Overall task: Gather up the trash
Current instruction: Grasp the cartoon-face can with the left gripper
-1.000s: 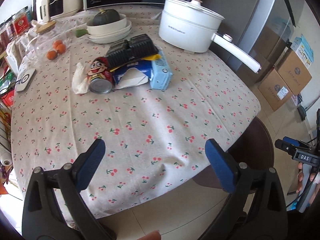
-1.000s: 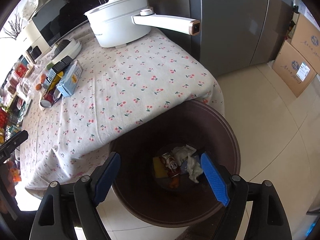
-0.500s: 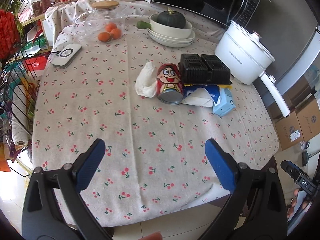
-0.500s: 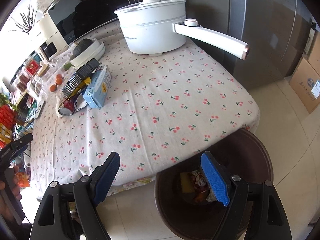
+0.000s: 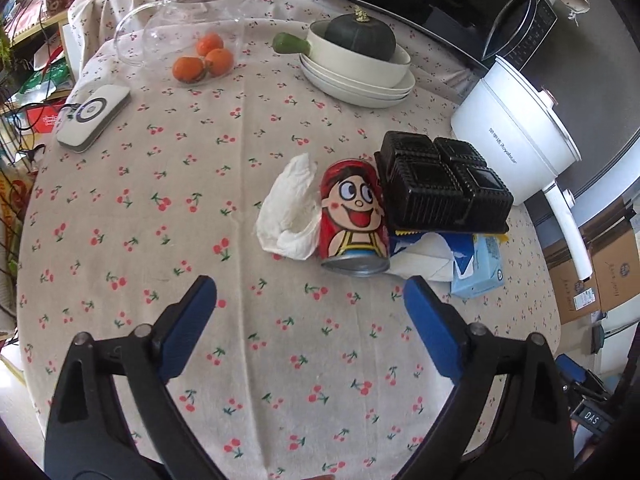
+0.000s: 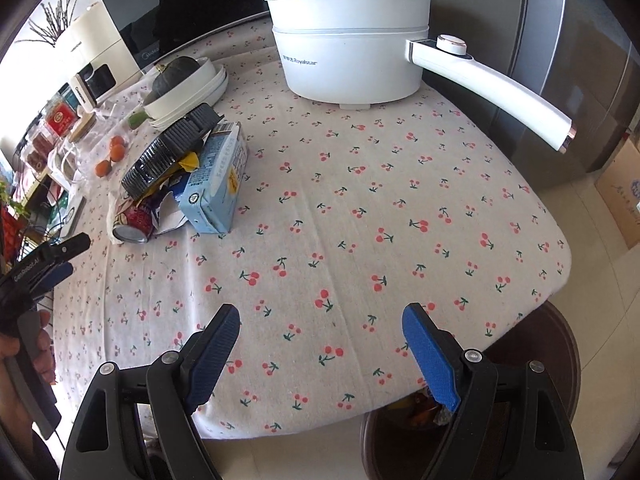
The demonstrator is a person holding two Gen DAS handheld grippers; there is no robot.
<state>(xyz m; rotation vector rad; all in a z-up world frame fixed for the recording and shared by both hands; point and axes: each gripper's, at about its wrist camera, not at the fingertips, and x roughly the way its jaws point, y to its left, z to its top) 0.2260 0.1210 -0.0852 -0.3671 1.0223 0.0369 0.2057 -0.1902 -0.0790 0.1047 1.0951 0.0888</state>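
Left wrist: both tools (image 5: 310, 302) (image 6: 320, 330) gape empty (bare cloth (image 6: 360, 208) between); bin (image 6: 560, 364) beside table edge.

Mostly hidden under table edge and right finger: trash bin (image 6: 560, 364), contents barely discernible. Half buried beneath black tray (image 5: 444, 188): blue wrapper (image 5: 404, 240), label unreadable.

Beside the white pot (image 5: 516, 136): one can (image 5: 353, 220), one tissue (image 5: 289, 208), one black tray (image 5: 442, 186), one blue carton (image 5: 480, 268), three oranges (image 5: 204, 62)
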